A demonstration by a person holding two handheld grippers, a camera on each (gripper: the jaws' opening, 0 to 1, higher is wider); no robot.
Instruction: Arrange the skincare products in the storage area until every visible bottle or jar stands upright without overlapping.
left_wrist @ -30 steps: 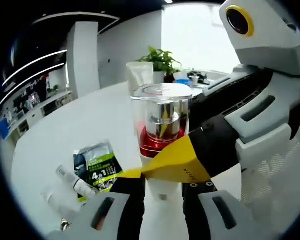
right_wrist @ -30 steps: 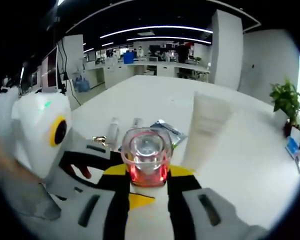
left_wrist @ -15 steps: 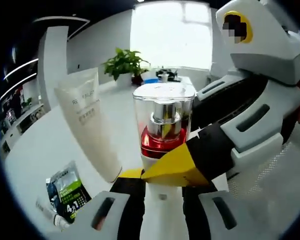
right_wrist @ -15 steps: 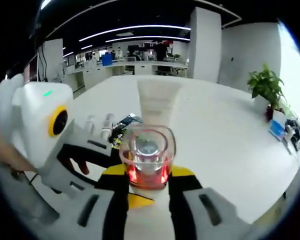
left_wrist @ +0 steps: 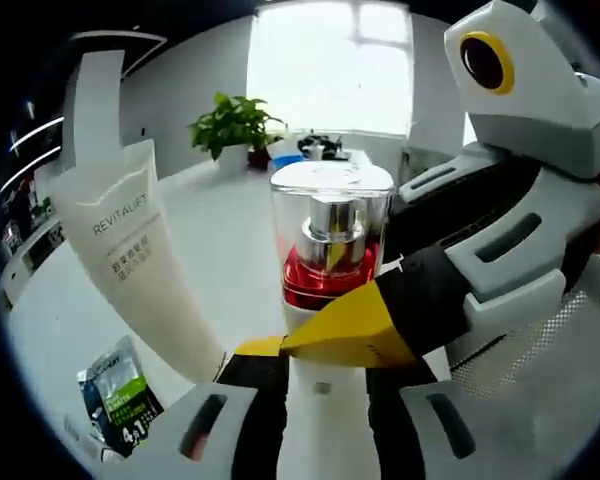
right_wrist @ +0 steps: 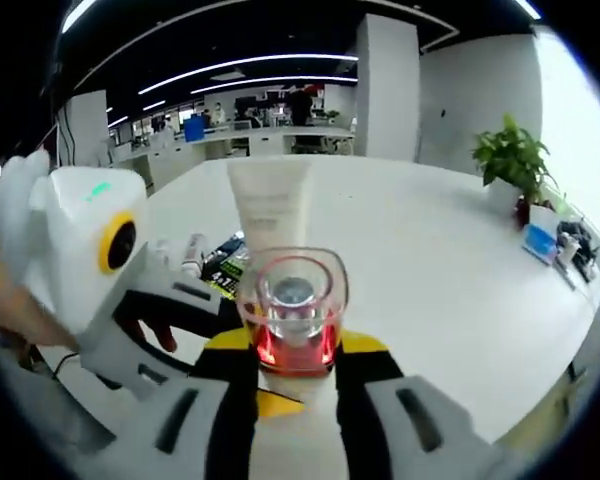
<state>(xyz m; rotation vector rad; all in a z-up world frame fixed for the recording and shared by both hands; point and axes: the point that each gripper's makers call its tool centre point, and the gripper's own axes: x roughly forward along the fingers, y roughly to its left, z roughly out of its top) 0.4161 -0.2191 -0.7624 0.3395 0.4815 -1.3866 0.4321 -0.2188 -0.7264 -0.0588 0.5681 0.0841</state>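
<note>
Since a second ago my view has swung round: the white tube [left_wrist: 130, 270] now stands big on the left of the left gripper view, and the green packet [left_wrist: 120, 395] sits low in the corner.

I go left to right in the left gripper view. First comes the packet, lying flat on the white surface [left_wrist: 230, 230]. Next is the tube, standing on its cap end and leaning a bit. Then, in the middle, is the clear bottle [left_wrist: 330, 250] with the red bottom and a shiny pump inside. My left claw [left_wrist: 325, 385] pinches it low down on its white base. From the right side my right claw [left_wrist: 355, 325] reaches in and pinches the same bottle with its yellow tips.

In the right gripper view I look down on the bottle's top [right_wrist: 293, 310], held in the right claw [right_wrist: 293, 385], with the left claw [right_wrist: 170, 335] coming in from the left.

I think I am carrying the bottle to its spot. It is held upright in the air, above the surface. Next I should lower it onto a bare patch beside the tube, not touching it, and then let go with both claws.
</note>
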